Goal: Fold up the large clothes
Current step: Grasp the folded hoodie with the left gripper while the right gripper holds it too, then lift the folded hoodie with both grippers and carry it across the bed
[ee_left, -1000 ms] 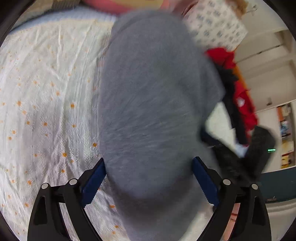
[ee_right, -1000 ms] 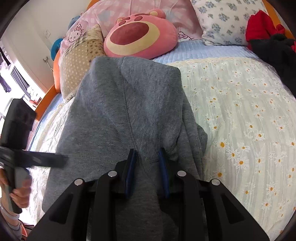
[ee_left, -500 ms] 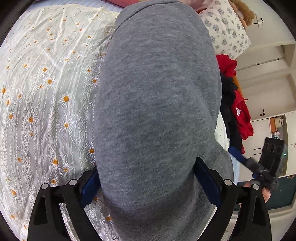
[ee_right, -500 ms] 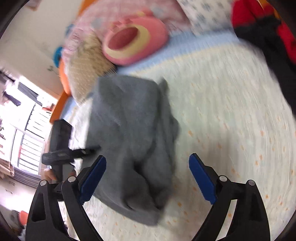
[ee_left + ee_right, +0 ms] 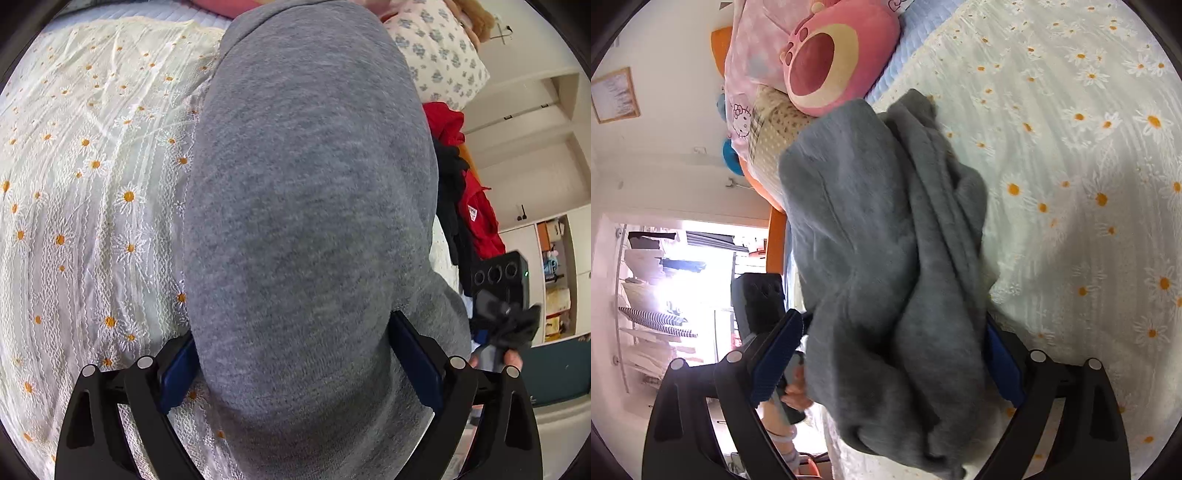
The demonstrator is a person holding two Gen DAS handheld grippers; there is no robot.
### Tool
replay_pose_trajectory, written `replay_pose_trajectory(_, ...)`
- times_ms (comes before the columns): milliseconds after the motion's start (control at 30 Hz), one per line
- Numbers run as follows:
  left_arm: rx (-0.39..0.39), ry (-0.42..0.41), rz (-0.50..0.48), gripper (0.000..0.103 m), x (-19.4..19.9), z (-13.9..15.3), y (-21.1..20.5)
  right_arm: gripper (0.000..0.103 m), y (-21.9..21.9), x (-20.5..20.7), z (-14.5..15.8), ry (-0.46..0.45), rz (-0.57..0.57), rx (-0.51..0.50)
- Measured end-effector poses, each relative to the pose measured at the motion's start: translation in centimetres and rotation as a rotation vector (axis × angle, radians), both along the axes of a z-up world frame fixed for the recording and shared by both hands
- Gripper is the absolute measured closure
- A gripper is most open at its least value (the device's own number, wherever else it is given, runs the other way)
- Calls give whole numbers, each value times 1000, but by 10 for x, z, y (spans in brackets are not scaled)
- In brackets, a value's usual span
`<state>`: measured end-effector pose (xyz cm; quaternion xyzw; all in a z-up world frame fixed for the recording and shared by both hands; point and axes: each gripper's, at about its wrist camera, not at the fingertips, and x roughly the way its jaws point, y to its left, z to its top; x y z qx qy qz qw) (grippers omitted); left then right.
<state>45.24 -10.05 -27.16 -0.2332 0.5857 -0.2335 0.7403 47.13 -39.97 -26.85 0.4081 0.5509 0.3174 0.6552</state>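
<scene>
Fig.: R gripper (image 5: 890, 354), jaws spread wide, having just opened; the grey garment (image 5: 886, 258) lies between the pads w/ no clear pinch, so it reads as let go. L gripper (image 5: 299, 365) also stands wide, straddling the same garment's near end; pads sit at the cloth's sides, and whether they press on it can't be told. Garment rests on the daisy bedspread (image 5: 1089, 166), folded into a long narrow bundle, far end near the pink plush cushion (image 5: 831, 55). Right edge is bunched, layers uneven. Judged: lengthwise folds done; left to do: smoothing, crosswise fold. Red and black clothes (image 5: 465, 192) wait at bed's far right.
</scene>
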Motion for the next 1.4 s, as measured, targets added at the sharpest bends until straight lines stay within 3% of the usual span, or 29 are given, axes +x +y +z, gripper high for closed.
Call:
replay_pose_trajectory(300,10,-1,6,8,0,1,-3,10,41,10,8,38,66,-264)
replay_pose_trajectory(533,38,-7,23,8,1,7,-6,17,28,8,5,77,-58,-157)
replay_pose_trajectory(667,77,-15,53,26,-2,16,-10,39,38,2,8,42,-38,-243)
replay_pose_trajectory(767,92,-22,62,41,-3,29,-12,51,37,-3,13,35,-48,-241)
replay_pose_trajectory(933,156,-88,33,51,-8,65,-27,58,36,-12,37,-3,-67,-243)
replay_pose_trajectory(1100,174,-203,25,52,-22,127,-24,59,50,-23,77,-73,-50,-227)
replay_pose_trajectory(1400,234,-344,127,51,-87,216,68,59,142,-52,172,-250,71,-267)
